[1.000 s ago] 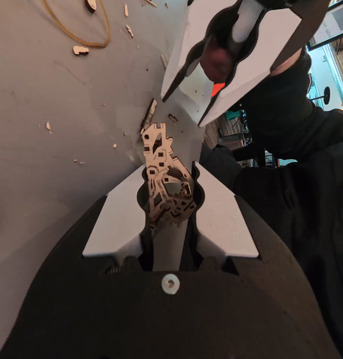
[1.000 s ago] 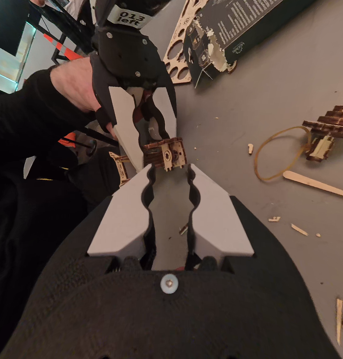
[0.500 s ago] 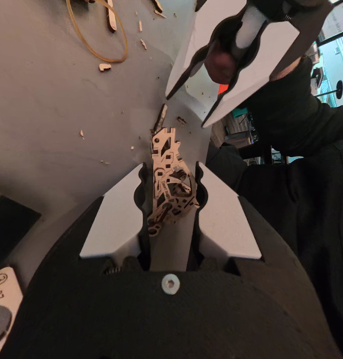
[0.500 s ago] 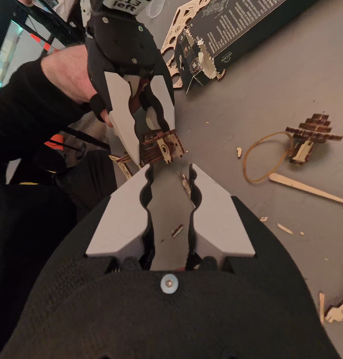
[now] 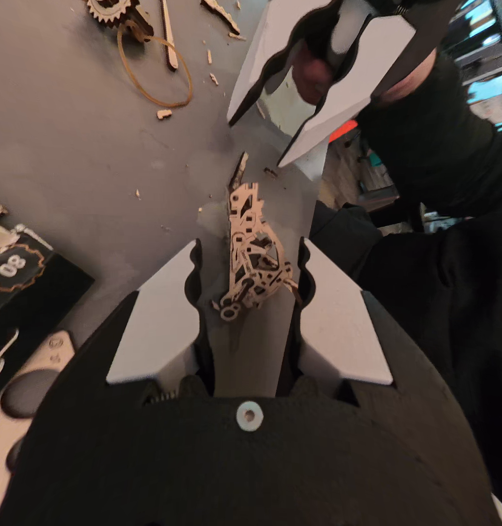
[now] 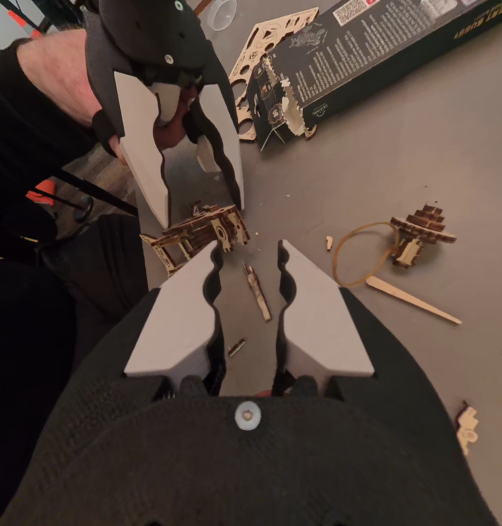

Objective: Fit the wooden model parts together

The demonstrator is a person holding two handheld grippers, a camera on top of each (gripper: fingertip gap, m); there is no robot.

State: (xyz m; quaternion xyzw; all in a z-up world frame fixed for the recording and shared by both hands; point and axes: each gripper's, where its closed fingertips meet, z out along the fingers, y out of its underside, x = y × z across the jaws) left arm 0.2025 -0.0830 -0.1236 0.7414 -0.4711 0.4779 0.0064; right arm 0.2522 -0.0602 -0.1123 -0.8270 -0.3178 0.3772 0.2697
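Observation:
A small wooden model assembly [image 6: 204,232] of light and dark laser-cut parts lies on the grey table [image 6: 357,176], close to its left edge. In the left wrist view the assembly [image 5: 252,256] sits between my left gripper's spread fingers. My left gripper [image 5: 249,242] is open and grips nothing; in the right wrist view the left gripper [image 6: 202,216] hangs just above the assembly. My right gripper [image 6: 248,243] is open and empty, just right of the assembly. It shows at the top of the left wrist view [image 5: 255,145].
A thin wooden strip [image 6: 256,290] lies between my right fingers. To the right are a rubber band [image 6: 363,253], a gear assembly [image 6: 420,230] and a wooden pick [image 6: 412,300]. A black box [image 6: 386,57] and a cut-out wooden sheet [image 6: 252,57] lie farther back. Wood scraps are scattered about. There is about 6 cm between the tips of the two grippers.
My left gripper has opened and let go of the wooden assembly, which now rests on the table. Both grippers have drawn back from it a little.

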